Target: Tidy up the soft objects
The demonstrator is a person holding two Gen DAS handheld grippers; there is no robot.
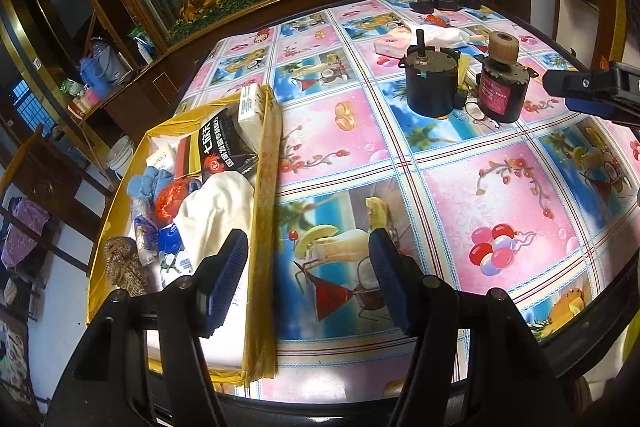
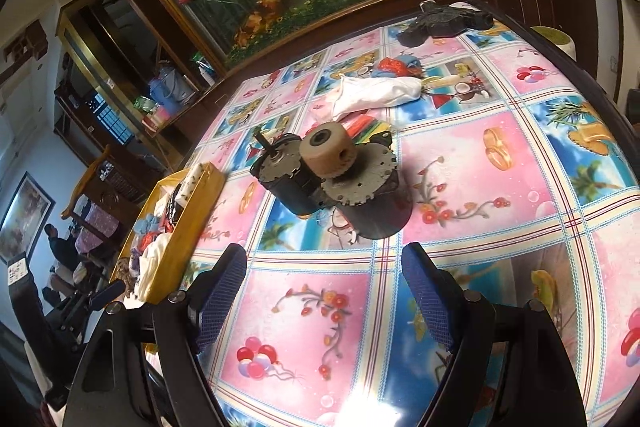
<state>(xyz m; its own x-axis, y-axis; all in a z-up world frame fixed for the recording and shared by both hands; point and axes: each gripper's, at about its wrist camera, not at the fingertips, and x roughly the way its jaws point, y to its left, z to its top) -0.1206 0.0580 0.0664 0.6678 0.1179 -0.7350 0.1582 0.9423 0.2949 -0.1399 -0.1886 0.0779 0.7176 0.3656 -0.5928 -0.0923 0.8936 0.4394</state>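
Observation:
A yellow cardboard box (image 1: 266, 187) sits at the table's left edge, holding soft things: a white cloth (image 1: 212, 211), a blue cloth (image 1: 146, 181), a red mesh ball (image 1: 172, 199), a woven pad (image 1: 124, 263) and packets. My left gripper (image 1: 306, 279) is open and empty, straddling the box's right wall. A white cloth (image 2: 380, 93) with red and blue soft items (image 2: 396, 65) lies on the far side of the table. My right gripper (image 2: 324, 303) is open and empty above the tablecloth, short of two motors. The box also shows in the right wrist view (image 2: 188, 223).
Two dark cylindrical motors (image 1: 430, 83) (image 1: 502, 83) stand mid-table, between the gripper and the far cloth. A black flat part (image 2: 444, 19) lies at the far edge. The round table (image 2: 460, 259) has a glossy patterned cover. A cabinet and aquarium stand behind.

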